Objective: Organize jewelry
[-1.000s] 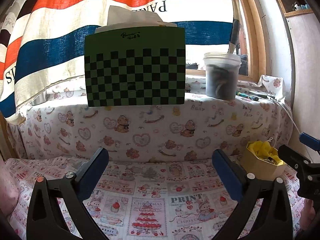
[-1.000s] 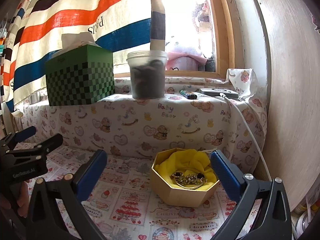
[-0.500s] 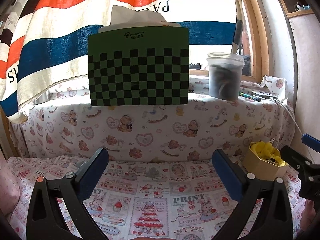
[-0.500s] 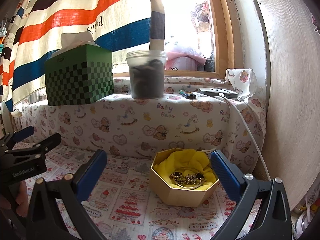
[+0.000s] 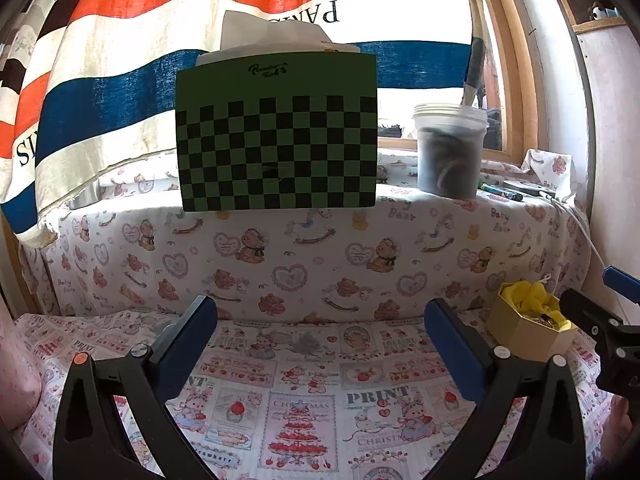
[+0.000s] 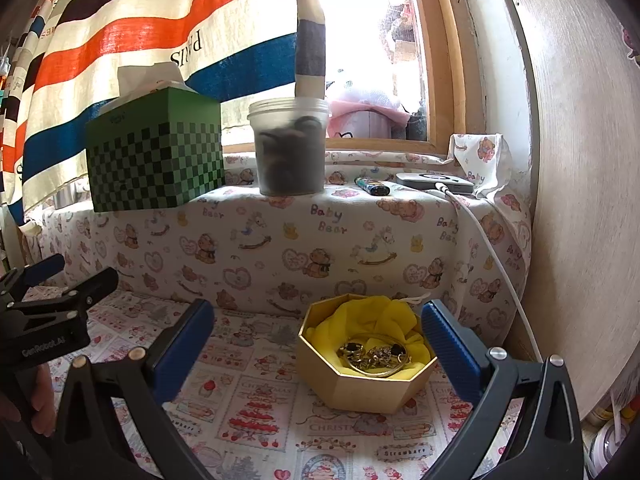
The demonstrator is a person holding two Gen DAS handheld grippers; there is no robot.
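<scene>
A gold octagonal box [image 6: 366, 382] with yellow cloth lining holds a pile of gold jewelry [image 6: 374, 356]. It sits on the printed cloth just ahead of my right gripper [image 6: 316, 344], which is open and empty, the box lying between its fingers' line. The box also shows at the far right in the left wrist view [image 5: 528, 330]. My left gripper [image 5: 320, 340] is open and empty over the bare cloth, well left of the box.
A green checkered tissue box [image 5: 276, 132] and a plastic jar [image 5: 450, 148] stand on the raised ledge behind. A lighter [image 6: 372, 188], a flat device [image 6: 434, 182] and a white cable [image 6: 492, 256] lie at the ledge's right. A wooden panel [image 6: 580, 200] bounds the right side.
The left gripper has drawn back and tilted slightly, so the tissue box and ledge sit a little higher and further. The right gripper has barely moved. Both stay open.
</scene>
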